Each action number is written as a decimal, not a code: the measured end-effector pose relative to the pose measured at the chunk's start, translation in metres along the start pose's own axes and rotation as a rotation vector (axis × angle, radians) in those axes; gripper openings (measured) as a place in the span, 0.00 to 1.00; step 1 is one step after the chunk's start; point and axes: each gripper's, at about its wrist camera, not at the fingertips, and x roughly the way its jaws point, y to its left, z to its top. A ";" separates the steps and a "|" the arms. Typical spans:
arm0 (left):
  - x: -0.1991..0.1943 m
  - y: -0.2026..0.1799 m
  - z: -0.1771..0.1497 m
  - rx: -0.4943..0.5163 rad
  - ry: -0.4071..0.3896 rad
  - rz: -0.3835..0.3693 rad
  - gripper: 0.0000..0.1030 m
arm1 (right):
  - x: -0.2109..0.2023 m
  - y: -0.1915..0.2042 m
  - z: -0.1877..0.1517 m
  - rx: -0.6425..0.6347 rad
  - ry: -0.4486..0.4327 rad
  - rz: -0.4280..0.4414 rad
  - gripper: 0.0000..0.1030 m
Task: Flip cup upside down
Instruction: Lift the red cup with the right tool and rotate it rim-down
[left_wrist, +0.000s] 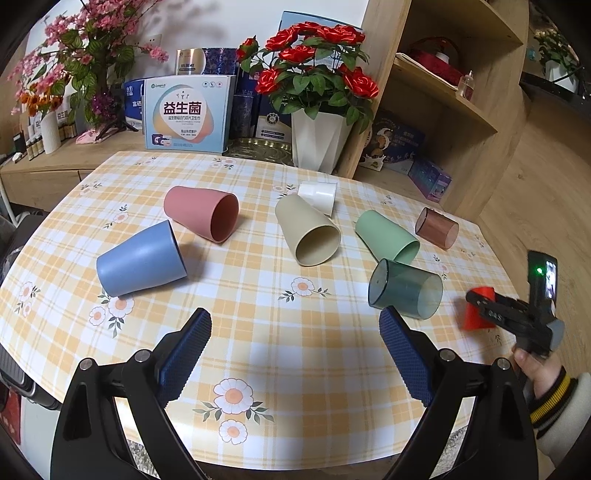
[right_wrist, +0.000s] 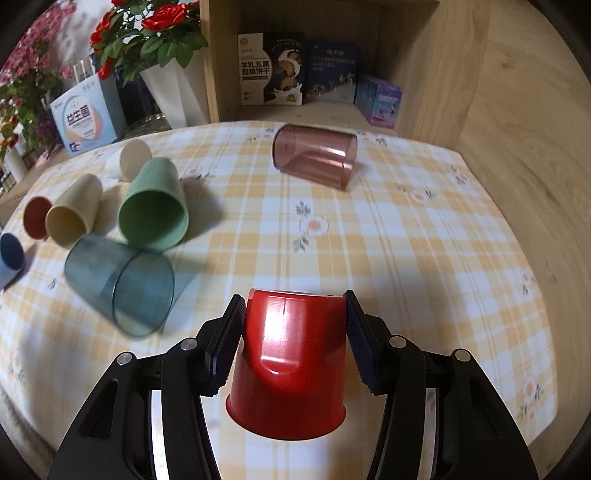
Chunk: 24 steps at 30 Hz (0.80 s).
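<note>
My right gripper (right_wrist: 293, 306) is shut on a red cup (right_wrist: 291, 354), its base pointing away and its open rim toward the camera, over the table's near right part. It shows in the left wrist view (left_wrist: 476, 314) at the right edge, blurred. My left gripper (left_wrist: 295, 325) is open and empty above the table's front. Several cups lie on their sides: blue (left_wrist: 142, 260), pink (left_wrist: 201, 218), beige (left_wrist: 306, 230), white (left_wrist: 318, 195), green (left_wrist: 386, 236), dark teal clear (left_wrist: 404, 290), brown clear (left_wrist: 437, 228).
The table has a yellow checked cloth (left_wrist: 258, 314). A white pot of red roses (left_wrist: 317, 140) and boxes (left_wrist: 188, 110) stand behind it. A wooden shelf unit (left_wrist: 443, 110) with boxes stands at the back right.
</note>
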 end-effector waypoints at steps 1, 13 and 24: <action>0.000 0.000 0.000 0.000 -0.001 0.001 0.87 | 0.002 0.001 0.003 -0.006 -0.012 -0.009 0.51; 0.005 0.006 -0.001 -0.026 0.021 -0.001 0.87 | 0.001 -0.005 -0.014 0.012 -0.020 0.017 0.51; 0.003 0.004 -0.001 -0.026 0.020 -0.011 0.87 | 0.034 -0.035 -0.006 0.303 0.334 0.224 0.52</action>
